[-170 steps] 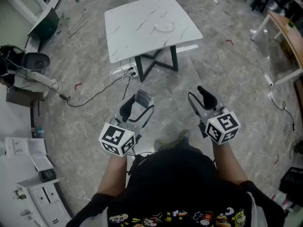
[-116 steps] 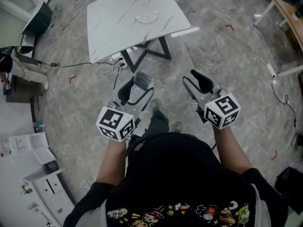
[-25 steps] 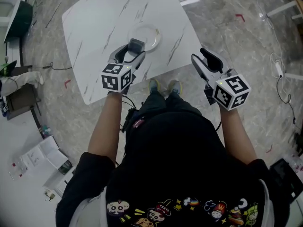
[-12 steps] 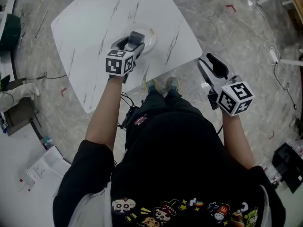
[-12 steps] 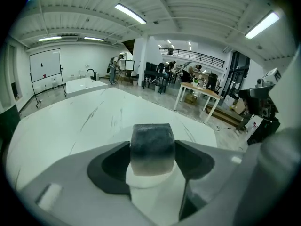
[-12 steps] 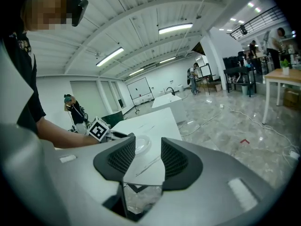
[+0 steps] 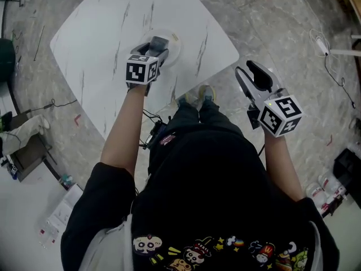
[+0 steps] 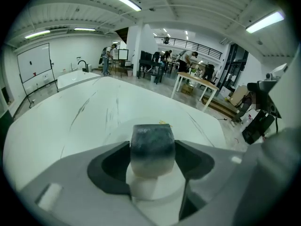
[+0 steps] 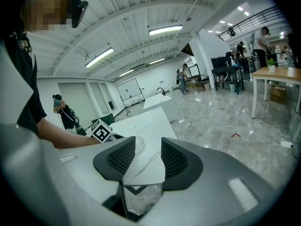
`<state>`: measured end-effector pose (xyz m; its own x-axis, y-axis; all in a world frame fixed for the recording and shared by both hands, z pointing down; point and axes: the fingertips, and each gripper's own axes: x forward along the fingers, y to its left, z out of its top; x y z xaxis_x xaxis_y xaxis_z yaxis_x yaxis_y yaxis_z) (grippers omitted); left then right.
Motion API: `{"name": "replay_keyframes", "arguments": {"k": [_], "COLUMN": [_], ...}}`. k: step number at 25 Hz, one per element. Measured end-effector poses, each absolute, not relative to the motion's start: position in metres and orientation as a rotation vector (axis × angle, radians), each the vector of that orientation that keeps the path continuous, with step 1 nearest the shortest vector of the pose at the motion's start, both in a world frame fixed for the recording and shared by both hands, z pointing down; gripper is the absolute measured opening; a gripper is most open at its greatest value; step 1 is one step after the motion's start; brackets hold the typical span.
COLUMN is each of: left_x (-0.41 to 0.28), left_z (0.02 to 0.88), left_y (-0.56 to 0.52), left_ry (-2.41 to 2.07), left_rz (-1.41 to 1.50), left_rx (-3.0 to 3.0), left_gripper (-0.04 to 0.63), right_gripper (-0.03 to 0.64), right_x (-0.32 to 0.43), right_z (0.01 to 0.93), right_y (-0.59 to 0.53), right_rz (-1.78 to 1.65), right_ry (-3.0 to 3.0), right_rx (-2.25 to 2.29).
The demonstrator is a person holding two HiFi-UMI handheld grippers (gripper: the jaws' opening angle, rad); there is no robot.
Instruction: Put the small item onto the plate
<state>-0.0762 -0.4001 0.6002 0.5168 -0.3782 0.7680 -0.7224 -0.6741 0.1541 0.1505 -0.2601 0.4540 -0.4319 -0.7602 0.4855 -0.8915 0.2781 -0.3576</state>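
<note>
My left gripper [image 7: 157, 44] [image 8: 151, 150] is shut on a small grey block [image 8: 151, 147] [image 7: 158, 42], dark on top and pale below. It holds the block just above a clear glass plate [image 7: 172, 48] [image 8: 184, 134] on the white marble table [image 7: 101, 44]. In the left gripper view the block sits squarely between the jaws with the plate underneath. My right gripper [image 7: 254, 77] [image 9: 143, 160] hangs off the table's right edge over the floor, jaws a little apart, nothing between them.
The table's near corner [image 7: 234, 52] points toward the right gripper. Cables [image 7: 324, 44] lie on the grey floor at the right. A dark bag and boxes [image 7: 25, 145] stand at the left. Desks and people [image 8: 186, 62] are far behind the table.
Over the frames I walked up to the table. In the last second my left gripper carried the block forward over the plate; the right gripper stayed beside the table's edge.
</note>
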Motion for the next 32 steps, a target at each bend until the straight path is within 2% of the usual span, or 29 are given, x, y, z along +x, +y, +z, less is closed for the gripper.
{"name": "replay_keyframes", "arguments": {"k": [32], "left_x": [-0.067], "left_z": [0.61], "left_y": [-0.407], "left_ry": [-0.848], "left_rz": [1.116], "left_rx": [2.343], "left_gripper": [0.304], "right_gripper": [0.213], "right_x": [0.167], "right_z": [0.453], "right_y": [-0.268], "right_rz": [0.902], "right_ry": [-2.295], "right_rx": [1.606]}}
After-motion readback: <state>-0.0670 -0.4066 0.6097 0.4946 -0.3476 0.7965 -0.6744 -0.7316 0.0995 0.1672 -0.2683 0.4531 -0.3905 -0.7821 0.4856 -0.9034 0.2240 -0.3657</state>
